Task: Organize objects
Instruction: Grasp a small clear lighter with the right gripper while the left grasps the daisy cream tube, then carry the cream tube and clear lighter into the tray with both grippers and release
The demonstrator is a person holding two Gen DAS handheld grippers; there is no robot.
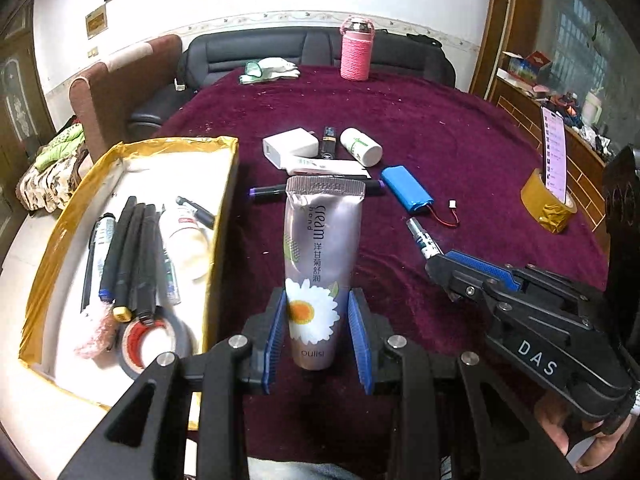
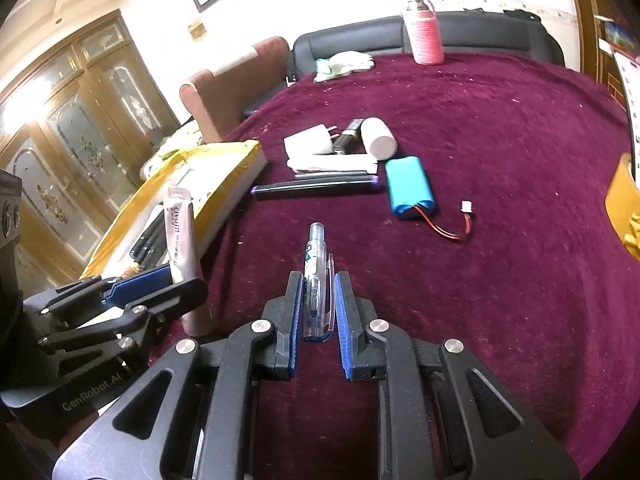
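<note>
My left gripper (image 1: 318, 320) is shut on a silver hand cream tube (image 1: 320, 248) with a daisy print, held crimped end forward above the maroon tablecloth (image 1: 460, 140). To its left lies an open box (image 1: 222, 200) with yellow-taped edges, holding several black markers (image 1: 128, 256), a tape roll (image 1: 148, 340) and a small white bottle. My right gripper (image 2: 318, 296) is shut on a clear pen (image 2: 316, 256), tip pointing away. In the right wrist view the left gripper (image 2: 160, 280) and tube (image 2: 180, 228) sit at the left beside the box (image 2: 224, 184). The right gripper (image 1: 460, 268) shows at the right of the left wrist view.
On the cloth ahead lie a white charger (image 1: 290, 146), a small dark battery (image 1: 329, 140), a white bottle (image 1: 362, 146), a black marker with purple ends (image 2: 316, 189) and a blue battery pack (image 1: 406, 188) with wires. A yellow tape roll (image 1: 548, 204) props a phone (image 1: 554, 152) at right. A pink flask (image 1: 355, 50) stands far back.
</note>
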